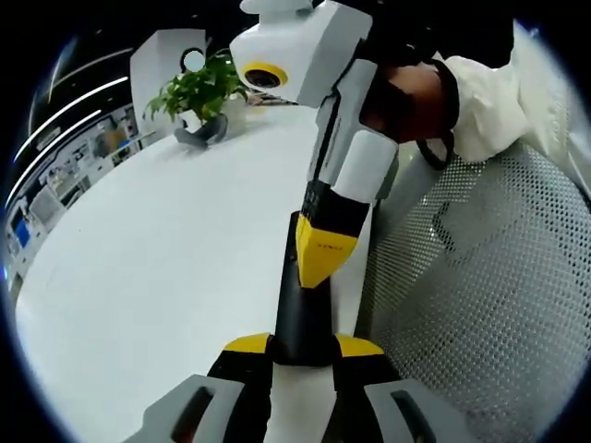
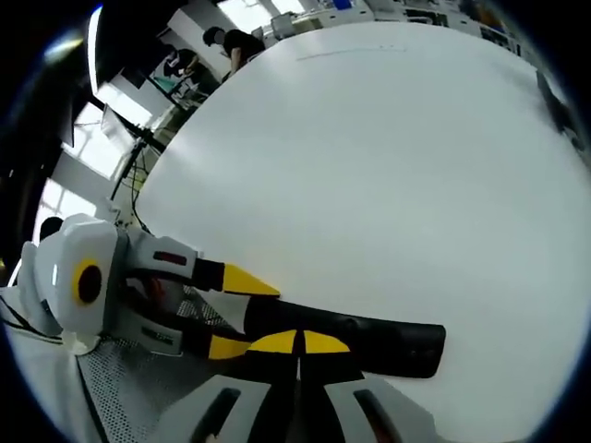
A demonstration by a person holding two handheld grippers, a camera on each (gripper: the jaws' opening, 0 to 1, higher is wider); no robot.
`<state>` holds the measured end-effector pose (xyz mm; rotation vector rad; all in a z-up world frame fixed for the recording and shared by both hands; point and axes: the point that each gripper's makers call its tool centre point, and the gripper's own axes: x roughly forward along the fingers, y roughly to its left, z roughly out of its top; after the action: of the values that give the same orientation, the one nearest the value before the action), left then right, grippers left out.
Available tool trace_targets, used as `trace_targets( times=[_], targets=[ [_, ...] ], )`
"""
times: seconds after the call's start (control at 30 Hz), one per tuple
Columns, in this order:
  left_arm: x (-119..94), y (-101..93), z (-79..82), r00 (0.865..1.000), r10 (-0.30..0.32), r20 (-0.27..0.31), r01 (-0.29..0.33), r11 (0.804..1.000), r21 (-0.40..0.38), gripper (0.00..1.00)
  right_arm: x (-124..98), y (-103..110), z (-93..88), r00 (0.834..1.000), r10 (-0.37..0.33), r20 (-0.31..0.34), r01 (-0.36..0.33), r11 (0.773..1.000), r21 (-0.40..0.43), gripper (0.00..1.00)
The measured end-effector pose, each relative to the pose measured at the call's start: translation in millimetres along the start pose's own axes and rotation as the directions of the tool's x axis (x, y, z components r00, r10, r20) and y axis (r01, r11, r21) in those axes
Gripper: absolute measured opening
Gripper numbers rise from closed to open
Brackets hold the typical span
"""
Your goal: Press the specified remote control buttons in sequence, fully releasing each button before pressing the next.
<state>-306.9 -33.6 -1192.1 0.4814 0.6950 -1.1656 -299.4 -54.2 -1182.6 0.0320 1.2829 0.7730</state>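
Left gripper view
Remote (image 1: 300,309): black and slim, lying near the table's (image 1: 157,268) edge beside the mesh chair (image 1: 480,305), long axis running away from the camera
Left gripper (image 1: 303,349): yellow-tipped jaws pinch the remote's near end from both sides, apparently to steady it while the other tool presses
Right gripper (image 1: 319,258): comes down from above, its yellow tip on or just over the remote's top face; whether it is actually pressing a button cannot be told
Hand (image 1: 411,97): holds the right gripper's handle, white sleeve behind it
Plant (image 1: 199,92): potted, at the far edge, well apart from the work

Right gripper view
Remote (image 2: 369,341): crosses the lower part of the view, one end free on the table (image 2: 369,166)
Right gripper (image 2: 297,343): jaws pressed together into one yellow point that meets the remote's top, a narrow tip suited to a single button
Left gripper (image 2: 242,314): reaches in from the left, its jaws clamped on either side of the remote's end
People: stand past the far edge, small and dim

Judgement: a press looks under way or about to begin; buttons themselves are too dark to make out
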Motion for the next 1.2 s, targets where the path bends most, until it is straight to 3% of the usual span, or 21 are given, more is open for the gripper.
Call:
trace_targets(
  times=[0.8,0.93,1.2],
  targets=[
    [-0.1,-1.1,0.3,1.000,0.007,-0.013,-0.007,1.000,-0.003,0.24,2.2,-1.6,3.2,0.998,-0.061,0.016,0.062,0.996,-0.068,0.00],
    [0.2,-1.1,0.3,1.000,0.014,-0.023,-0.014,1.000,-0.010,0.24,3.5,-1.2,5.3,0.995,-0.102,0.016,0.104,0.986,-0.127,0.00],
    [0.0,-1.0,0.4,0.998,0.022,-0.053,-0.023,1.000,-0.019,0.24,2.7,0.2,4.4,0.994,-0.107,0.024,0.110,0.980,-0.166,0.00]
  ],
)
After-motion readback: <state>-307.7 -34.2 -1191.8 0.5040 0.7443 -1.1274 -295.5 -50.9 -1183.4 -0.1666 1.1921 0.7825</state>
